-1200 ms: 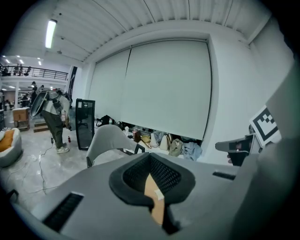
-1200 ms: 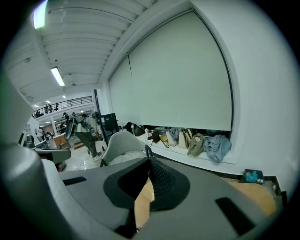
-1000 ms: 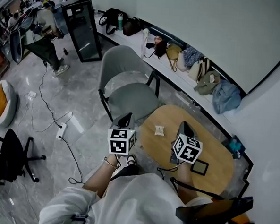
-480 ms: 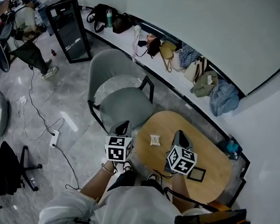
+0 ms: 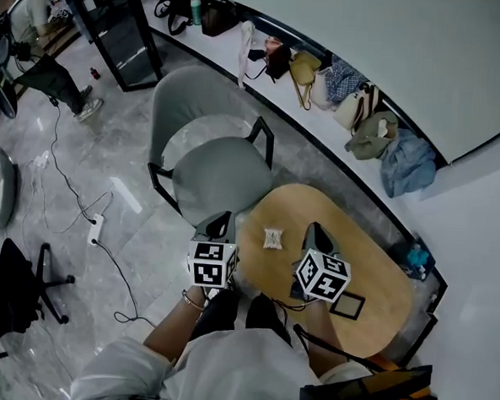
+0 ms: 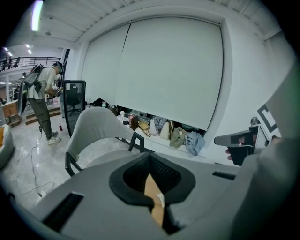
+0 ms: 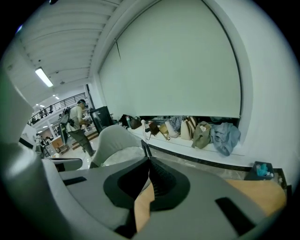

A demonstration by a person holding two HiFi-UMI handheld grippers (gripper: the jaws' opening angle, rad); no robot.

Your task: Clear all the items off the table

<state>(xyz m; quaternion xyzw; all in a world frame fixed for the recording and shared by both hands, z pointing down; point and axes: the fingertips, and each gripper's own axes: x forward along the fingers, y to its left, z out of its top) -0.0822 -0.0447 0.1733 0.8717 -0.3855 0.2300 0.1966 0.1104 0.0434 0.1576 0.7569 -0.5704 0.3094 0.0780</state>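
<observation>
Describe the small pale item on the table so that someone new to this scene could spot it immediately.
Find the oval wooden table next to the grey chair. Toward the table's chair-side end lies a small packet, alone on bare wood. It is whitish and crumpled, unlike the flat dark square object at the edge nearest the person.

Even indoor light, wide-angle bend

We see ceiling strip lights [image 7: 43,77] glowing, a pale glare streak [image 5: 128,194] on the glossy floor [image 5: 58,154], and black rounded corners in both gripper views.
</observation>
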